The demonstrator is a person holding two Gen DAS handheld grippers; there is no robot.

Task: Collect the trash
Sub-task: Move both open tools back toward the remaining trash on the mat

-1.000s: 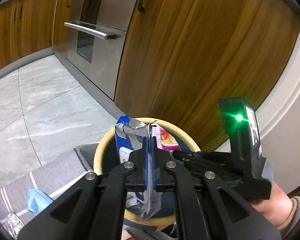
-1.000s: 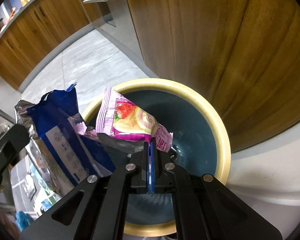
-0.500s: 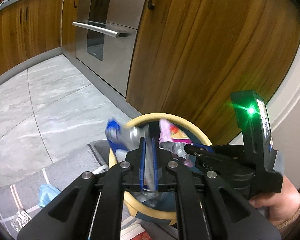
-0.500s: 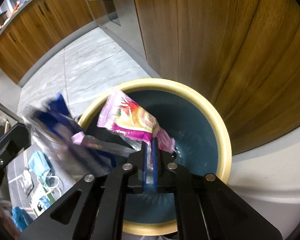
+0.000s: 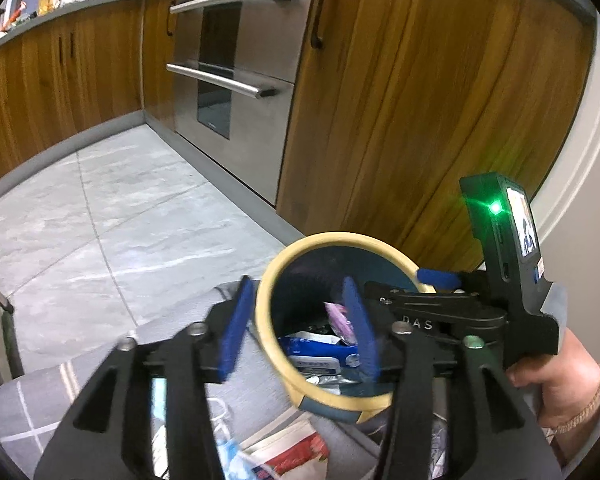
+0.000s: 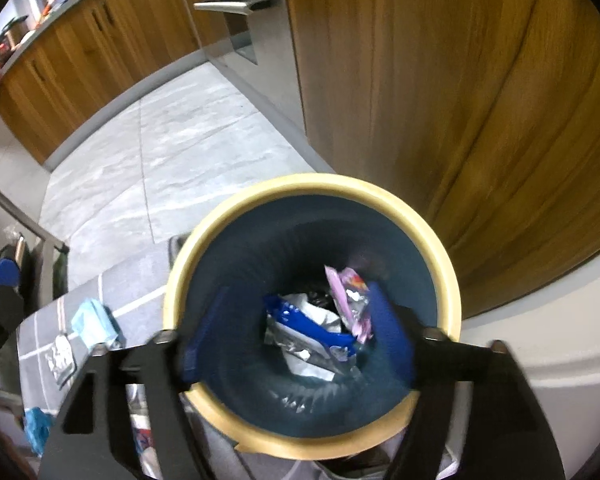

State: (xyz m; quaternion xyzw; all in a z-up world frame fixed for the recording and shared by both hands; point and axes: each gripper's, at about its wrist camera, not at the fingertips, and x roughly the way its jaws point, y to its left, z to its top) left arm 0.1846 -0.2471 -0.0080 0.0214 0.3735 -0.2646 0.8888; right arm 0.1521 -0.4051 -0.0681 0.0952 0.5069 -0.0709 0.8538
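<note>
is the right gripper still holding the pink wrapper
No, the right gripper is open over the bin, and the pink wrapper lies inside beside the blue wrapper.

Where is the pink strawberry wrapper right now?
In the right wrist view the pink wrapper lies at the bottom of the bin, right of the blue wrapper; the open right gripper is above it.

You're in a kitchen: grey marbled floor tiles (image 5: 112, 216), warm wood cabinets (image 5: 420, 100), a stainless oven (image 5: 236, 80) built in, cluttered grey countertop (image 6: 60, 4) further back.
</note>
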